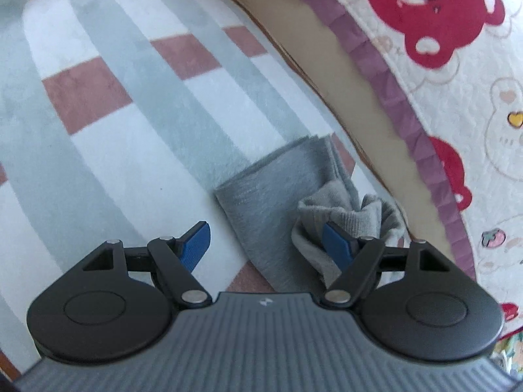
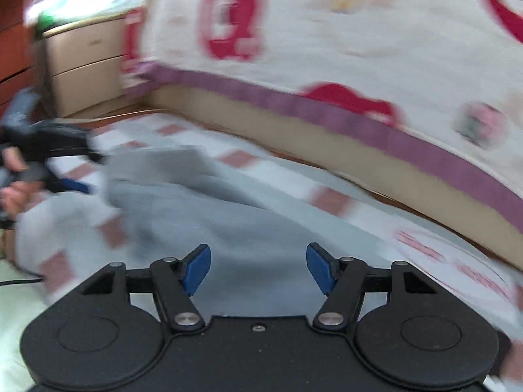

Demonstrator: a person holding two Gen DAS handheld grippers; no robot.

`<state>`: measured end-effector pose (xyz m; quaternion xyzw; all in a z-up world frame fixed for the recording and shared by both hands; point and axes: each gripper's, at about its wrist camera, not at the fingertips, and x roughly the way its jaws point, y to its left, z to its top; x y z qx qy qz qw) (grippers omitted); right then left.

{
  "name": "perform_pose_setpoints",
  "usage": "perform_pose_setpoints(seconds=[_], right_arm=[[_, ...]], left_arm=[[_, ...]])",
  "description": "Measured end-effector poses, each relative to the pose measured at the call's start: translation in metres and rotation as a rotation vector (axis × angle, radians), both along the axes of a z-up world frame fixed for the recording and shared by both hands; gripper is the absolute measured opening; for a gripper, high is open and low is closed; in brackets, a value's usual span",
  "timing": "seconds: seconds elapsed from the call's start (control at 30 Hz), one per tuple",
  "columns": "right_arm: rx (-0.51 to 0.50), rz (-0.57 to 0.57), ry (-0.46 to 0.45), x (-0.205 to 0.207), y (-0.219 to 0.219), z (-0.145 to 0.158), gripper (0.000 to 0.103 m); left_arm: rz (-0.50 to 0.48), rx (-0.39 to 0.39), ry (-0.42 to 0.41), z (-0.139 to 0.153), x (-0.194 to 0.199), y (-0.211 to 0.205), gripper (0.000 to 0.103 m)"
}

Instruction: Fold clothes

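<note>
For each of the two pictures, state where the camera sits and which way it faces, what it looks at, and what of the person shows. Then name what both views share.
Left wrist: on the left gripper, facing down at the grey garment on the striped rug; no body shows.
Right wrist: on the right gripper, facing across the rug, blurred; a hand shows at left.
Shared: garment, rug, bedspread.

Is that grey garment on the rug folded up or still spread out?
Partly folded: in the left wrist view the grey garment shows stacked layered edges, with a ribbed cuff bunched beside them. The blurred right wrist view shows more of it lying flat.
</note>
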<state>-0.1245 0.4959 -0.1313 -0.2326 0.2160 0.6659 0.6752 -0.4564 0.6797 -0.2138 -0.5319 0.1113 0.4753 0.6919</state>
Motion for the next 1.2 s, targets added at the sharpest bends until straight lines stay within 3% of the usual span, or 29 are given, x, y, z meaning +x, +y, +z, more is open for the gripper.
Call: perform_pose_setpoints(seconds=[0.1, 0.2, 0.3, 0.4, 0.53, 0.6, 0.67, 0.7, 0.77, 0.83, 0.9, 0.97, 1.03, 1.13, 1.2], right_arm=[[-0.026, -0.161, -0.012, 0.039, -0.026, -0.004, 0.069], [-0.091, -0.271, -0.095, 0.066, -0.038, -0.024, 0.069], [-0.11, -0.353, 0.028, 0.096, -0.049, -0.037, 0.069], [-0.073, -0.389, 0.14, 0.105, -0.053, -0.037, 0.069], [-0.075, -0.356, 0.102, 0.097, -0.051, -0.04, 0.068], [-0.073, -0.325, 0.094, 0.094, -0.052, -0.042, 0.063], [-0.059, -0.302, 0.073, 0.089, -0.057, -0.041, 0.056], [-0.053, -0.283, 0.06, 0.086, -0.058, -0.041, 0.048], [-0.043, -0.262, 0.021, 0.08, -0.061, -0.04, 0.042], [-0.029, -0.264, 0.019, 0.077, -0.063, -0.039, 0.04], [-0.025, -0.26, 0.024, 0.075, -0.063, -0.041, 0.041], [-0.023, -0.255, 0.028, 0.075, -0.064, -0.043, 0.044], [-0.021, -0.251, 0.036, 0.076, -0.065, -0.044, 0.044], [-0.019, -0.25, 0.051, 0.078, -0.066, -0.045, 0.045], [-0.02, -0.247, 0.062, 0.08, -0.066, -0.046, 0.047]], left_arm=[[0.042, -0.003, -0.056, 0.001, -0.004, -0.013, 0.077], [0.059, 0.015, -0.072, 0.008, -0.006, -0.03, 0.077], [0.005, 0.083, -0.03, 0.022, 0.002, -0.042, 0.075], [-0.028, 0.113, -0.033, 0.028, 0.009, -0.046, 0.057], [-0.052, 0.079, -0.033, 0.023, 0.02, -0.049, 0.055], [-0.074, 0.059, -0.011, 0.018, 0.031, -0.052, 0.055], [-0.088, 0.059, 0.007, 0.015, 0.043, -0.054, 0.063], [-0.102, 0.063, 0.004, 0.014, 0.049, -0.052, 0.065], [-0.141, 0.065, 0.0, 0.007, 0.064, -0.043, 0.079], [-0.159, 0.062, 0.026, -0.004, 0.079, -0.034, 0.081], [-0.144, 0.096, 0.031, -0.008, 0.087, -0.034, 0.078], [-0.153, 0.171, 0.075, -0.003, 0.094, -0.037, 0.051], [-0.177, 0.265, 0.143, 0.007, 0.101, -0.04, 0.04], [-0.17, 0.298, 0.17, 0.014, 0.107, -0.042, 0.038], [-0.144, 0.272, 0.149, 0.011, 0.107, -0.039, 0.042]])
